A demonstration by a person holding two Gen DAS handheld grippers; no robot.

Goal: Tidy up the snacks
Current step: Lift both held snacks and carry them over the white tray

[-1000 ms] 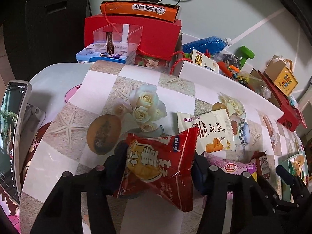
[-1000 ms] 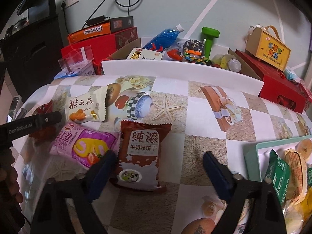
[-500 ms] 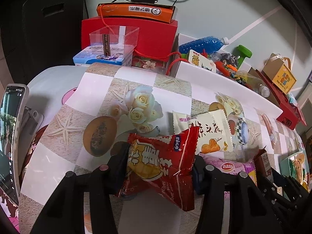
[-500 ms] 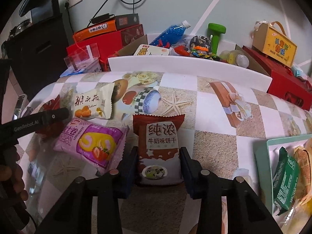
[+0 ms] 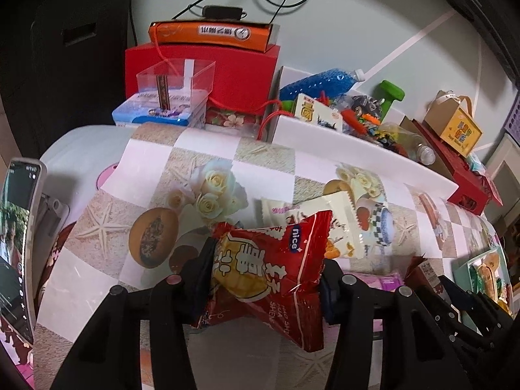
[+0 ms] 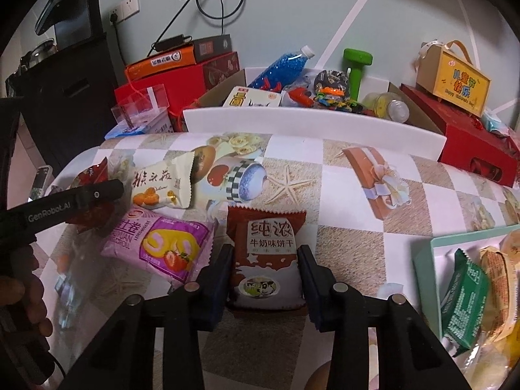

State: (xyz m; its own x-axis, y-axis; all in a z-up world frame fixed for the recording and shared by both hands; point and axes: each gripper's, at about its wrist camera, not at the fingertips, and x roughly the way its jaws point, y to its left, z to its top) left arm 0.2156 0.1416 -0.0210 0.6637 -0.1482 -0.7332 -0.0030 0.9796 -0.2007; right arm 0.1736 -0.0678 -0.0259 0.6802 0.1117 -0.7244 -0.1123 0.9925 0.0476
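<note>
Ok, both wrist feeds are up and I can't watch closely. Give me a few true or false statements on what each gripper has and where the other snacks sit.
1. The left gripper has its jaws shut on the red snack packet. True.
2. The right gripper is open with nothing between its jaws. False: its jaws are shut on the brown milk biscuit packet.
3. The pink Swiss roll packet lies on the table to the left of the brown milk biscuit packet. True.
4. The green snack packet lies on the bare tablecloth. False: it sits in the teal tray at the right.
5. The cream snack packet is in the teal tray. False: it lies on the tablecloth.
</note>
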